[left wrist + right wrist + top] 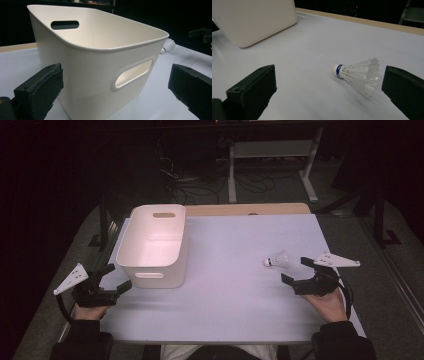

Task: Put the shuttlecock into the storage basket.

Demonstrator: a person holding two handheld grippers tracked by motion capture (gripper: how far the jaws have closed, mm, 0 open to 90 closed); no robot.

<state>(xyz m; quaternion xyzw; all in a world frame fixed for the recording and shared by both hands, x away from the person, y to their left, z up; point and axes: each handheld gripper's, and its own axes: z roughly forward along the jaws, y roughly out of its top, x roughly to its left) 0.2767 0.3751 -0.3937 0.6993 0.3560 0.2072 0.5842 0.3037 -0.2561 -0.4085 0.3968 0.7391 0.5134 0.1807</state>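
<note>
A white shuttlecock [278, 260] lies on its side on the pale table [230, 285], right of centre; the right gripper view shows the shuttlecock [358, 75] with a blue band at its cork, lying near the right jaw. My right gripper [296, 270] stands open just before it, touching nothing. A white plastic bin [152, 245] with handle slots stands at the left, empty. My left gripper [117, 278] is open at the bin's near left corner; in the left gripper view the bin [100, 57] looms close between the jaws.
A wooden strip [247, 209] runs along the table's far edge. Beyond it on the dark floor are cables and a white desk frame [272, 155]. Bare table surface lies between bin and shuttlecock.
</note>
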